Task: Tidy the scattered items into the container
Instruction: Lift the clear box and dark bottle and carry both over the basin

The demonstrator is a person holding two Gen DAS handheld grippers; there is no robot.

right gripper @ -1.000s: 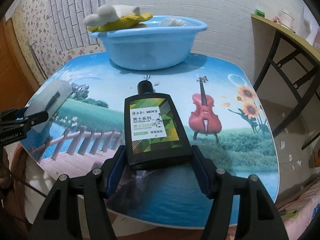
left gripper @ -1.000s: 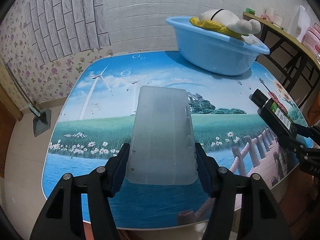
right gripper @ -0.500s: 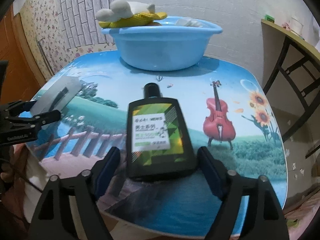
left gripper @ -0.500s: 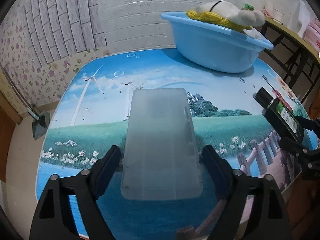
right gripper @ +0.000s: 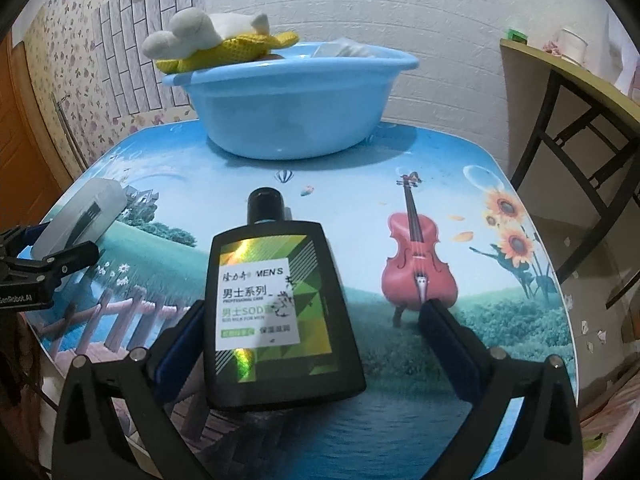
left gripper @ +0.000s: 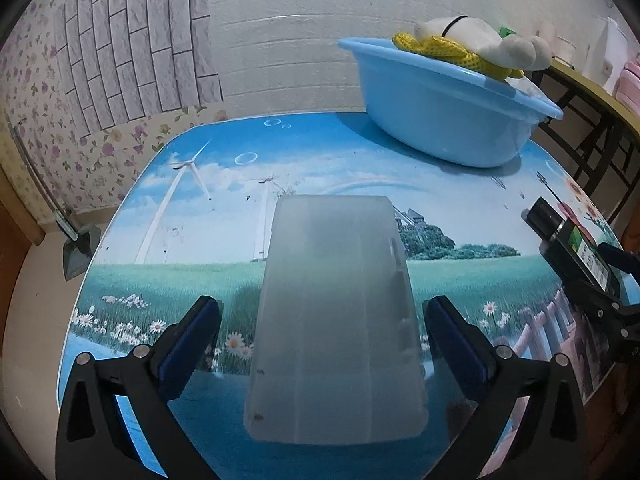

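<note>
Lying flat between each spread pair of jaws, the translucent box (left gripper: pixel 336 320) sits untouched inside the just-opened left gripper (left gripper: pixel 320 320), the black bottle (right gripper: pixel 276 312) inside the just-opened right gripper (right gripper: pixel 316 320).

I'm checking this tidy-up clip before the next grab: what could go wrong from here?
1. The black bottle lies askew between the wide-open right hand-held gripper, nearer its left finger; closing may twist it rather than grip it squarely.
2. The blue basin already has a plush toy hanging over its rim; a drop could knock it out.
3. The frosted plastic box looks smooth and may slip.
</note>
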